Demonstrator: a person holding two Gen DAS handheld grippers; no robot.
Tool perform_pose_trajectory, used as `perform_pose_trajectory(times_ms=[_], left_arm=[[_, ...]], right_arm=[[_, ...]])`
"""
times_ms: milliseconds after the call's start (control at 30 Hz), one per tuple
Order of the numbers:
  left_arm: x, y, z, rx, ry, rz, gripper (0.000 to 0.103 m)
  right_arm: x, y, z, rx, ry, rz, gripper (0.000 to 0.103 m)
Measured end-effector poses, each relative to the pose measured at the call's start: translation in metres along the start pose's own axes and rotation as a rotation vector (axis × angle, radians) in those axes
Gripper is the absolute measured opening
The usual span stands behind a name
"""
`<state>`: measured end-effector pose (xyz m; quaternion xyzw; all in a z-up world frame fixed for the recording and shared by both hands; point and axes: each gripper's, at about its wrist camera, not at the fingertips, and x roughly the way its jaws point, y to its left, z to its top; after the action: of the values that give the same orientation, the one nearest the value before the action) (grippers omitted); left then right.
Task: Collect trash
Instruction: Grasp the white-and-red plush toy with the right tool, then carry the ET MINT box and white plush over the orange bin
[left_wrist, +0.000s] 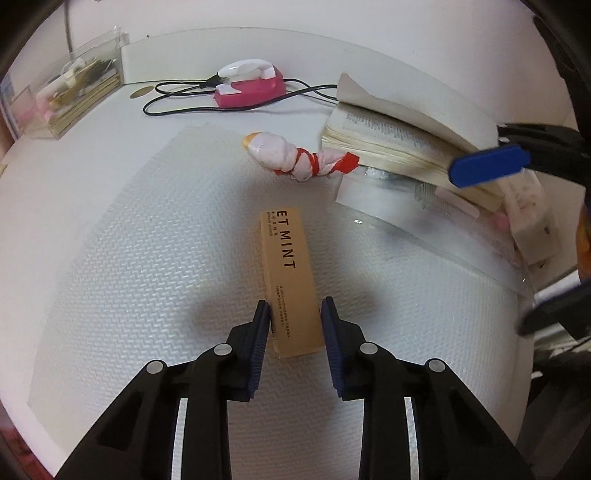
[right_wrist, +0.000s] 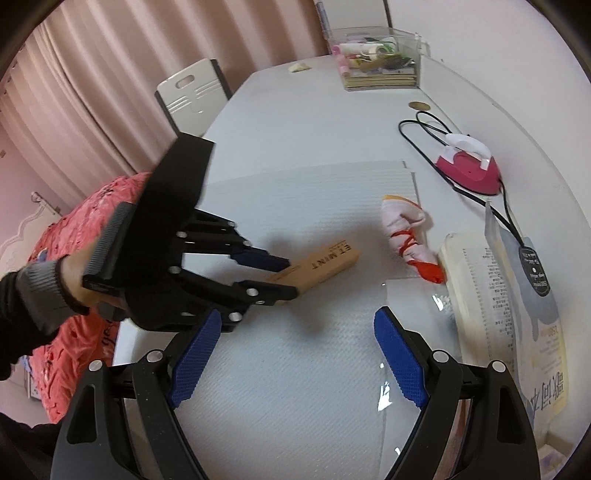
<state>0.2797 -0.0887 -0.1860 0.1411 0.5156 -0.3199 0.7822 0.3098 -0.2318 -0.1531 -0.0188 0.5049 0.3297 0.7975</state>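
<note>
on the white desk the mint box lies lengthwise, pointing away from my left tongs, which straddle its near end, spread; right tongs hang spread, farther off.

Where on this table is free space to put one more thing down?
The mat left of the box is bare, as is the tabletop between mat and organizer. It is crowded by the book, bundle and iron.

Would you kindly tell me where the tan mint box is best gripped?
Grip the tan mint box across its narrow width at the near end, coming from above along its length; its long sides are parallel and exposed, and the left gripper already straddles it there.
</note>
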Motion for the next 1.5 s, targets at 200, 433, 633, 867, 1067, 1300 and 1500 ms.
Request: perform_pose_trajectory(times_ms=[200,433,633,867,1067,1300,1500], left_arm=[[-0.015,0.023,-0.001,-0.004,-0.008,0.010,0.031],[-0.019,0.042,0.000,-0.024,-0.013,0.003,0.031],[-0.014,0.044,0.008,-0.034,-0.022,-0.018,0.031],[-0.009,0.042,0.009,-0.043,-0.022,-0.016,0.031],[-0.016,0.037,0.003,-0.052,-0.023,-0.010,0.031],[-0.039,0.026,-0.012,-0.059,-0.027,0.016,0.031],[-0.064,0.003,-0.034,-0.061,-0.019,0.044,0.031]], right_arm=[[0.016,-0.013,0.019,0.021,-0.025,-0.058,0.084],[0.045,-0.042,0.042,0.065,-0.018,-0.126,0.066],[0.078,-0.063,0.054,0.061,0.020,-0.194,0.057],[0.095,-0.078,0.052,0.069,0.027,-0.242,0.028],[0.085,-0.059,0.049,0.031,0.015,-0.196,0.027],[0.059,-0.033,0.029,-0.001,0.017,-0.122,0.027],[0.027,-0.003,0.014,-0.070,0.014,-0.061,0.027]])
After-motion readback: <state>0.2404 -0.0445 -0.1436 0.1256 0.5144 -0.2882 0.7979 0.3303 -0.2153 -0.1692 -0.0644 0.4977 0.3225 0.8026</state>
